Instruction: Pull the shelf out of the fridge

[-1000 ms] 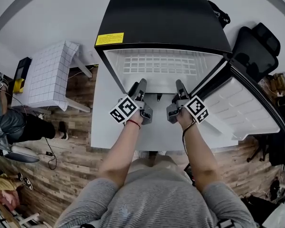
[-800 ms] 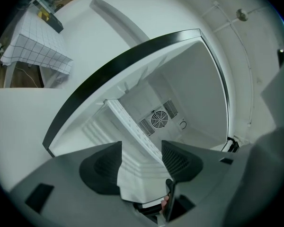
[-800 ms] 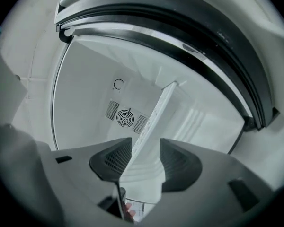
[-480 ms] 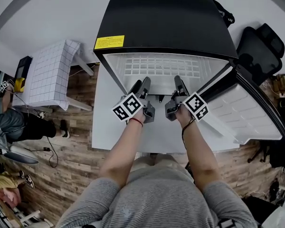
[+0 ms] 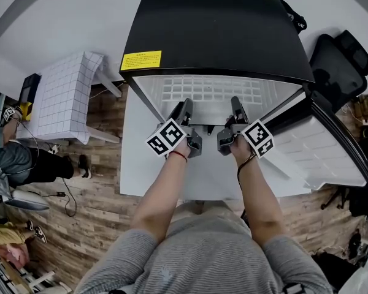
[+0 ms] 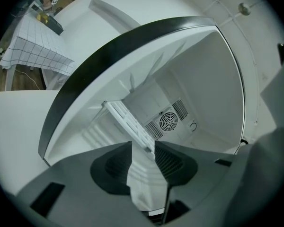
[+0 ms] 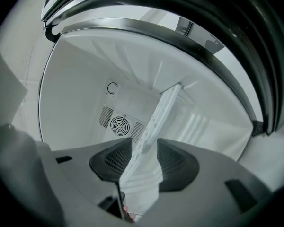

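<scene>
Two grippers sit at the front rim of one shelf. The fridge stands straight ahead of the person, w/ its door swung open to the right. The white grid shelf lies level inside the cavity and, as far as we can judge, is not yet drawn out.

Its front rim runs side to side across the opening, i.e. crosswise to both tools, so the coming pull must run straight back toward the person. Neither hand is nearer: the left gripper and right gripper reach in side by side, approx. level, one either side of the rim's midpoint.

- **Left gripper view:** the rim passes edge-on between the pads. The jaws have just been closing and stand part-narrowed w/ the rim in the gap, but we see no firm pinch.
- **Right gripper view:** the rim likewise lies between the pads. The jaws have just been opening and stand at full spread, w/ clearance on at least one side, so nothing is held.

We judge the step as pre-grasp on both sides: each pair must bite the rim before any pull. An unequal grip, left ahead of right, could skew the shelf against the fridge walls.
</scene>
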`<action>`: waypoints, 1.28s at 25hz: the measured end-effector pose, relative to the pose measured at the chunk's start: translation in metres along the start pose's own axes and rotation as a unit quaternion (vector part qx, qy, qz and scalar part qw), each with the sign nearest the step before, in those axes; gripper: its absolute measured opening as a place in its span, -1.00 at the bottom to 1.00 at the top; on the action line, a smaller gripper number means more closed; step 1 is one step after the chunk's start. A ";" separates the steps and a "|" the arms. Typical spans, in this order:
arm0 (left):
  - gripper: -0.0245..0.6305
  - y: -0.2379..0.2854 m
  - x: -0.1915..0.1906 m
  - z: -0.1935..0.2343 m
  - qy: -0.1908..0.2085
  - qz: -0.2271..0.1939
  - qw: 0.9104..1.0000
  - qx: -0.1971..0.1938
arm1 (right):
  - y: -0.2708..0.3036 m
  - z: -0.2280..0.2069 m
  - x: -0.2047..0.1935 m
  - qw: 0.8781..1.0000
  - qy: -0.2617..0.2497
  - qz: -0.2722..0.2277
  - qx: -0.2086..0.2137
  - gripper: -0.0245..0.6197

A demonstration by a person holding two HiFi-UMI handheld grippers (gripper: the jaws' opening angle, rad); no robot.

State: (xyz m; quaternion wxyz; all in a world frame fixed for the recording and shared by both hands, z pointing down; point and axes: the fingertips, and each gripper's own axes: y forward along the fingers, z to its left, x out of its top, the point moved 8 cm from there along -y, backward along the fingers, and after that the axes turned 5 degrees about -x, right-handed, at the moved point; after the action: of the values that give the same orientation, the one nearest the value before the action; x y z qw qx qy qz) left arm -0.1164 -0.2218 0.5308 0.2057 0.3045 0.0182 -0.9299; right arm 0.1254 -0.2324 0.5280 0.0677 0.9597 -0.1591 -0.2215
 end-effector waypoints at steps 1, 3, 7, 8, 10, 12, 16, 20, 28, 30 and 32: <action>-0.44 0.001 0.000 0.001 0.000 0.001 1.000 -0.001 | 0.000 -0.001 0.001 1.000 0.001 -0.001 -0.002 -0.39; -0.44 0.003 0.002 0.002 -0.003 0.001 1.000 -0.004 | 0.001 -0.003 0.003 1.000 0.003 -0.003 -0.004 -0.39; -0.45 0.007 0.005 0.003 -0.010 0.002 1.000 0.000 | 0.002 -0.004 0.006 1.000 0.005 -0.009 -0.013 -0.40; -0.47 0.009 0.006 0.003 -0.011 0.001 1.000 0.002 | 0.002 -0.006 0.006 1.000 0.009 -0.013 -0.017 -0.46; -0.51 0.010 0.006 0.004 -0.012 0.000 1.000 0.005 | 0.001 -0.008 0.007 0.999 0.012 -0.018 -0.024 -0.64; -0.52 0.011 0.006 0.005 -0.012 -0.001 1.000 0.005 | 0.002 -0.010 0.007 0.999 0.011 -0.019 -0.025 -0.64; -0.52 0.014 0.007 0.005 -0.013 0.000 1.000 0.000 | 0.003 -0.009 0.008 0.999 0.013 -0.016 -0.026 -0.64; -0.52 0.015 0.006 0.005 -0.012 0.001 1.000 0.000 | 0.003 -0.009 0.008 0.999 0.012 -0.016 -0.028 -0.64; -0.55 0.015 0.006 0.005 -0.021 0.002 1.000 -0.005 | 0.003 -0.009 0.009 0.999 0.018 -0.017 -0.031 -0.65; -0.56 0.015 0.006 0.005 -0.021 0.003 1.000 -0.007 | 0.002 -0.009 0.008 0.999 0.022 -0.019 -0.033 -0.66; -0.56 0.015 0.006 0.005 -0.020 0.001 1.000 -0.007 | 0.002 -0.009 0.007 0.999 0.029 -0.020 -0.034 -0.67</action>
State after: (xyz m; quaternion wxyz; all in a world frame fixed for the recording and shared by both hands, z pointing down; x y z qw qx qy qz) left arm -0.1180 -0.2382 0.5327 0.2096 0.2839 0.0204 -0.9354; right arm 0.1350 -0.2362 0.5339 0.1005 0.9658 -0.1299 -0.2005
